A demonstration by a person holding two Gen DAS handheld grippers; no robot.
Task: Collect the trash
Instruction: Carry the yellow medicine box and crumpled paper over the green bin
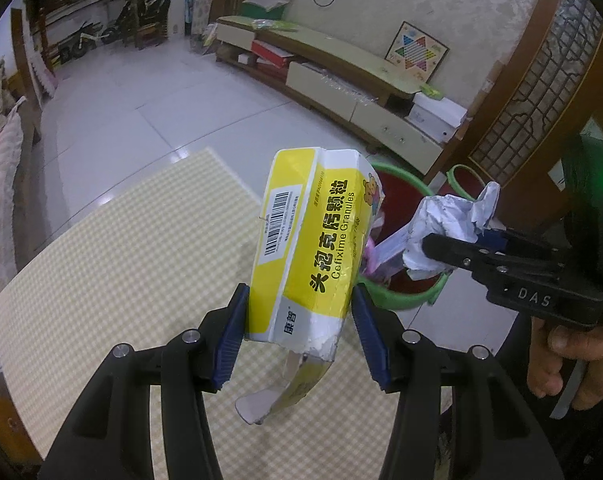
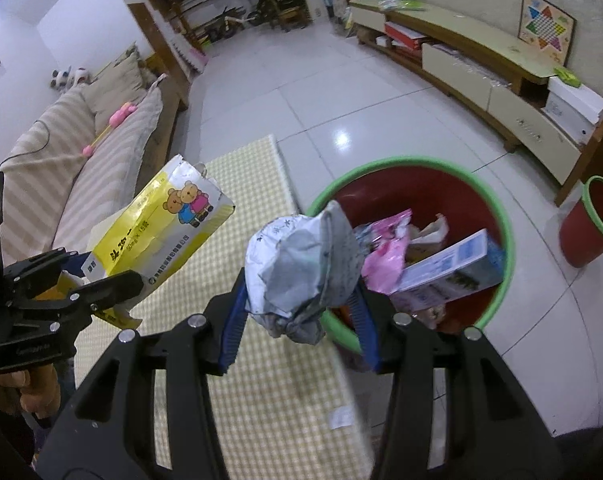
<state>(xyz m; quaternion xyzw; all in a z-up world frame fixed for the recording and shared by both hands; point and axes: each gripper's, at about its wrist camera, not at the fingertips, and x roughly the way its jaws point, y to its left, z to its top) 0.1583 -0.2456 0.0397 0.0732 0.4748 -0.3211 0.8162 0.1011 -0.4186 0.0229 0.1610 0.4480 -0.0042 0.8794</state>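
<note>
The yellow and white medicine box (image 1: 309, 248) is a torn cardboard carton with black lettering, a barcode label and a cartoon of two bears on one panel; its lower end is ripped open and a loose flap curls below. The left hand-held gripper (image 1: 299, 332) grasps it across its lower part, blue ribbed pads pressed on both sides, and holds it tilted in the air above the bench (image 1: 101, 280), which is covered in a yellow and white checked cloth. The crumpled paper wad (image 2: 301, 268), grey-white with faint print and sharp creases, sits clenched between the blue pads of the right hand-held gripper (image 2: 297, 320), held over the near rim of the trash bin (image 2: 505, 216). Both grippers point steeply down, each gripped from behind by a bare hand (image 1: 569, 360).

The bin stands on the pale tiled floor just right of the bench. It is round, red plastic with a green rim, and already holds a pink wrapper (image 2: 385, 256), a long bluish carton (image 2: 453, 272) and other scraps. A second, smaller red bin (image 2: 589, 220) stands farther right.
</note>
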